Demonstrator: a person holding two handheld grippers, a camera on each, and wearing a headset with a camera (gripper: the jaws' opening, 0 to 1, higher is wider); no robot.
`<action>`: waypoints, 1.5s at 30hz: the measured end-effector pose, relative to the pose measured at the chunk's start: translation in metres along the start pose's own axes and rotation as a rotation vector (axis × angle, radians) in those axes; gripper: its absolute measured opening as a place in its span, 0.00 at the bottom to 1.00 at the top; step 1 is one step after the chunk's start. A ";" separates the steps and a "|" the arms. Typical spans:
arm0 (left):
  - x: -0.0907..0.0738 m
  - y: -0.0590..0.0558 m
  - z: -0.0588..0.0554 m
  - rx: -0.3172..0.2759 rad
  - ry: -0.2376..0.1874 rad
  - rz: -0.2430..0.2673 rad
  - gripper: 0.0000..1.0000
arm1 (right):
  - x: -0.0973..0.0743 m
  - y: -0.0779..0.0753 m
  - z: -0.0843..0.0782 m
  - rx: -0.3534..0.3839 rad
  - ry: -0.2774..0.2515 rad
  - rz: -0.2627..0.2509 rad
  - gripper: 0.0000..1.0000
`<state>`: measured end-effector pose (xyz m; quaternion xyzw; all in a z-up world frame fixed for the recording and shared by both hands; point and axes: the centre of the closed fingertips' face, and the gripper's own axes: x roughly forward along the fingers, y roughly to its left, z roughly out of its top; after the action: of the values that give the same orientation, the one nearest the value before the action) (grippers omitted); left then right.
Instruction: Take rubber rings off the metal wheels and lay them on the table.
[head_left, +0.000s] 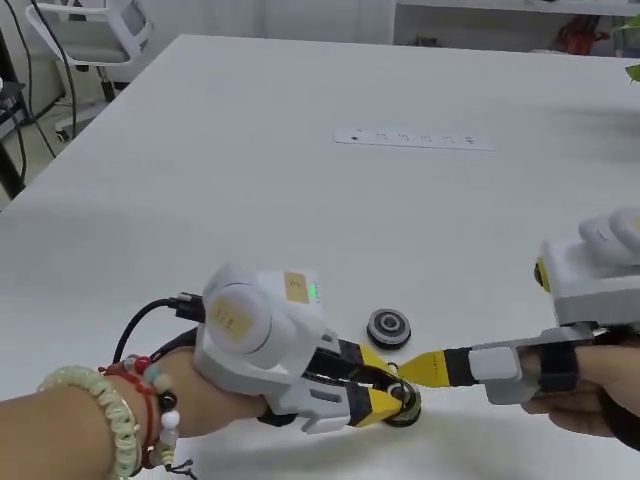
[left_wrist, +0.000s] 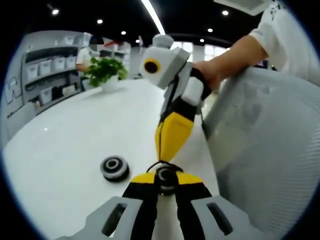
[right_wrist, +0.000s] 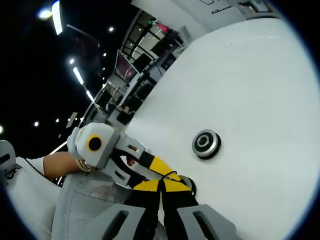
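Progress | I had left gripper (head_left: 402, 400) clamped on wheel (head_left: 406, 410) at near edge of table (head_left: 300, 180) | right gripper (head_left: 402, 373) closed, pinching its ring (left_wrist: 160, 163) | second wheel (head_left: 388, 326) untouched, ring on | I judged none laid down yet

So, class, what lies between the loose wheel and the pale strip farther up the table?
Nothing: in the head view, bare white table runs from the loose wheel to the pale strip.

My left gripper (head_left: 403, 403) and right gripper (head_left: 402, 374): yellow, black (shells white). Wheel (head_left: 388, 326) silver, its rubber ring (head_left: 372, 327) black. Table (head_left: 250, 150) white.
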<state>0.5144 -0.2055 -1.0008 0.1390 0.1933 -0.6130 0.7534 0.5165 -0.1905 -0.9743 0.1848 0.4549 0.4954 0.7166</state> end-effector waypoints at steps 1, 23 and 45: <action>0.000 0.000 0.000 -0.001 0.001 0.000 0.13 | -0.001 -0.003 0.000 0.002 0.004 -0.007 0.00; -0.002 -0.002 0.007 -0.003 0.057 -0.002 0.16 | 0.000 -0.016 -0.016 0.016 0.046 -0.095 0.00; -0.043 0.000 0.090 0.138 -0.044 0.065 0.55 | -0.002 -0.006 -0.003 -0.035 0.016 -0.074 0.00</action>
<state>0.5176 -0.2084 -0.9016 0.1833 0.1292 -0.6028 0.7657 0.5175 -0.1951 -0.9790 0.1514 0.4583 0.4778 0.7339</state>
